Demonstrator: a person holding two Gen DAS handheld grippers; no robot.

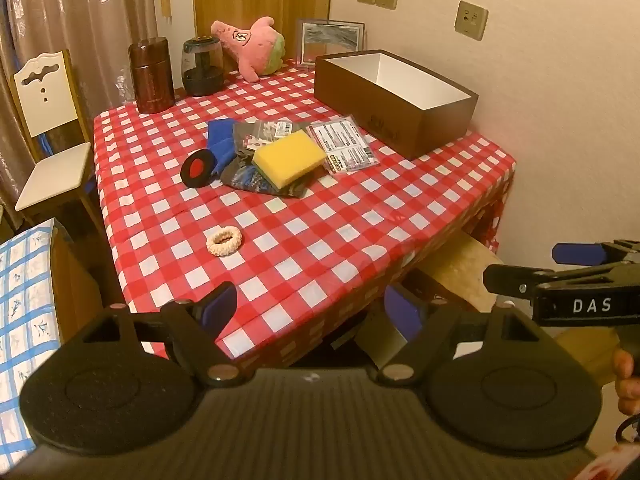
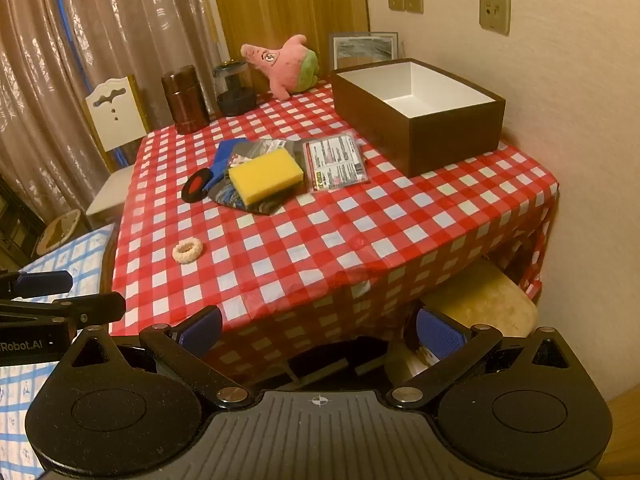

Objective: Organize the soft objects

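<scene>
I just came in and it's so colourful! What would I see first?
Probably the red-and-white checked tablecloth covering the whole table. Next, the yellow sponge on the pile in the middle, and the pink starfish plush toy lying at the far edge. An open brown box stands on the right by the wall.

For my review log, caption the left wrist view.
Open left gripper faces checkered table: yellow sponge, scrunchie, empty brown box.
</scene>
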